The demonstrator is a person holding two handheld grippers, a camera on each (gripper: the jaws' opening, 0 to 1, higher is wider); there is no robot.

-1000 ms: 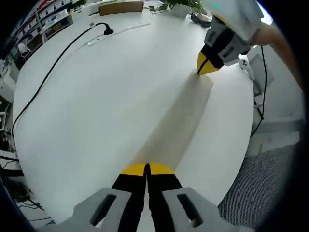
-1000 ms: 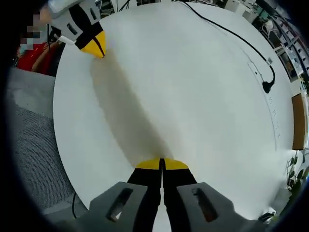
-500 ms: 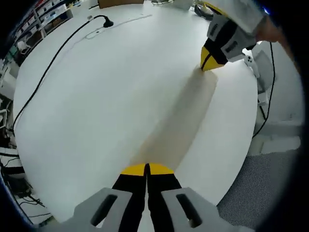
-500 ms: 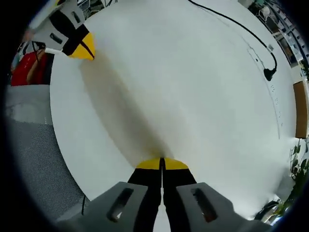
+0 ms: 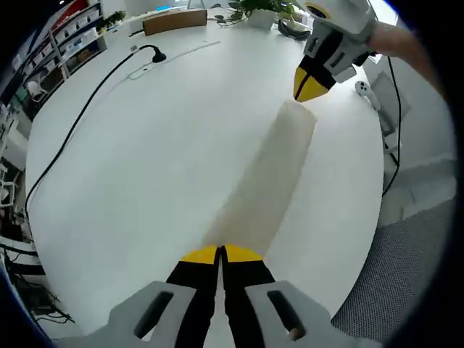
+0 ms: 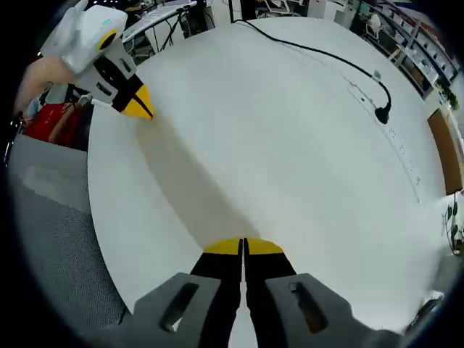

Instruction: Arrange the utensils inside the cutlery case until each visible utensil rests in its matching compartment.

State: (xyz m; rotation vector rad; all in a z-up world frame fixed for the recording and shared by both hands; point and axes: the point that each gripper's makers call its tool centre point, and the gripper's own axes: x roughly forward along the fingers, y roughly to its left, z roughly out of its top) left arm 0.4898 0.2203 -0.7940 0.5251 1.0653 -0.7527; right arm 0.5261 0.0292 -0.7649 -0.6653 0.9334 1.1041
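A long beige cutlery case [image 5: 264,181], closed up into a narrow strip, stretches between my two grippers above the white table [image 5: 145,159]. My left gripper [image 5: 220,250] is shut on its near end at the bottom of the left gripper view. At the far end, upper right, the right gripper [image 5: 308,88] has its yellow tips together on the case. In the right gripper view the case [image 6: 192,185] runs from my right gripper [image 6: 243,244] up to the left gripper [image 6: 138,107]. No utensils are visible.
A black cable with a plug [image 5: 156,52] lies across the far side of the table, also seen as the cable [image 6: 380,114]. A potted plant [image 5: 264,9] and a wooden board [image 5: 177,19] stand at the back. Grey carpet [image 5: 391,290] lies beyond the table edge.
Both views have tilted with the hands. The case stays held at both ends, and its far end now looks lifted and rounder than before.
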